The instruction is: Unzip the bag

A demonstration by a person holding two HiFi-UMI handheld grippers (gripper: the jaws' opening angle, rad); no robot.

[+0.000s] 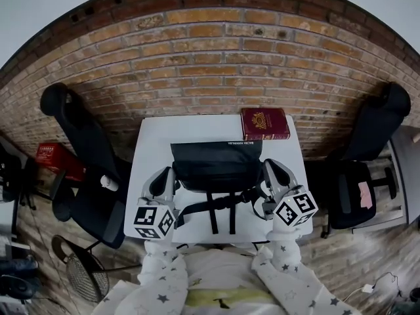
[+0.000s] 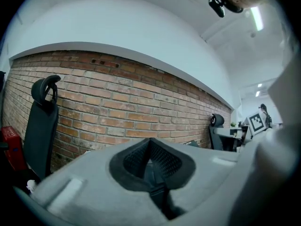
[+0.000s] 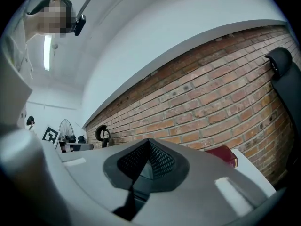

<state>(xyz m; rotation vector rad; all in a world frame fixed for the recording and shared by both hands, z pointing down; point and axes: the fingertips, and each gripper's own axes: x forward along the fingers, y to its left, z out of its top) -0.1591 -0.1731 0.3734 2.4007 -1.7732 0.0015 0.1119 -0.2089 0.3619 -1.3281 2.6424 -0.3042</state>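
Both grippers sit at the near end of the table (image 1: pixel 149 143): your left gripper (image 1: pixel 165 175) just off the bag's left side, your right gripper (image 1: pixel 273 167) at its right side. Each has its jaws pressed together with nothing between them, and both gripper views look up over the table at the wall, not at the bag. Straps (image 1: pixel 220 210) trail from the bag toward the near edge. They're loose webbing and likely to snag a jaw or drag, so keep clear of them. The bag (image 1: pixel 216 165) lies flat mid-table. It's black, soft fabric and probably light, so expect it to slide and bunch if you pull the zip one-handed. Pin the fabric near the zip end with one gripper and take the slider tab with the other. I can't make out the pull from here, so find it first. The book (image 1: pixel 264 123) sits at the far right corner, touching or just beside the bag's far edge, so it only matters if the bag creeps away from you. The chairs (image 1: pixel 84 148) on either side and the brick wall (image 1: pixel 216 64) beyond are well clear.
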